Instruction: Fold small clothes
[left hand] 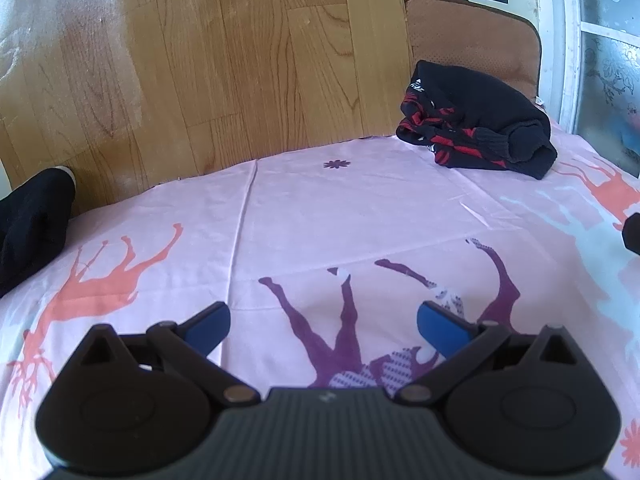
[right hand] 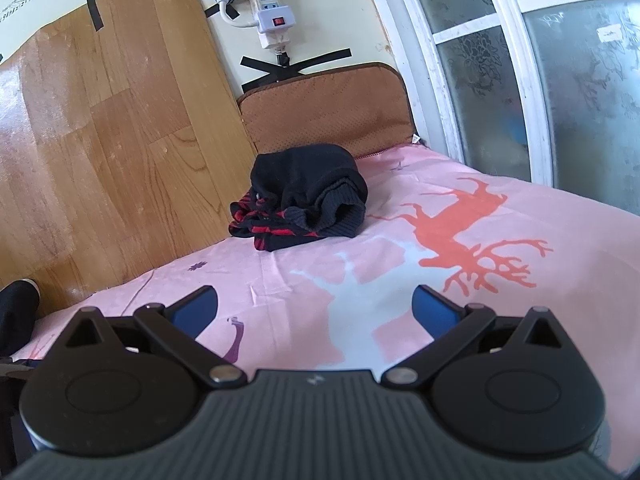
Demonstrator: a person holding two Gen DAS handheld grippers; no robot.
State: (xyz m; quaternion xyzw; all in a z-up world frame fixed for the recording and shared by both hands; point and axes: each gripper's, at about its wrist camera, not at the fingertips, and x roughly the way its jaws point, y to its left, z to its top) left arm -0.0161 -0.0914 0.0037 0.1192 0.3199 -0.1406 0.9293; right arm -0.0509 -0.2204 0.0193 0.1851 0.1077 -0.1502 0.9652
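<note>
A crumpled black garment with red pattern [left hand: 476, 128] [right hand: 302, 200] lies bunched at the far side of the pink deer-print sheet [left hand: 360, 208] [right hand: 520, 240], in front of a brown cushion. My left gripper [left hand: 324, 320] hovers open over the purple deer print, well short of the garment, with nothing between its blue pads. In the right wrist view my right gripper [right hand: 316, 304] is open too, above the pale deer print, the garment ahead and slightly left. A second black cloth [left hand: 32, 224] [right hand: 16, 312] lies at the left edge of the sheet.
A wood-grain panel [left hand: 240, 60] [right hand: 100, 140] stands behind the sheet. A brown cushion [left hand: 472, 40] [right hand: 328, 108] leans on the wall under a taped power strip [right hand: 272, 12]. A frosted window [right hand: 540, 80] borders the right side. A dark object [left hand: 632, 236] pokes in at the right edge.
</note>
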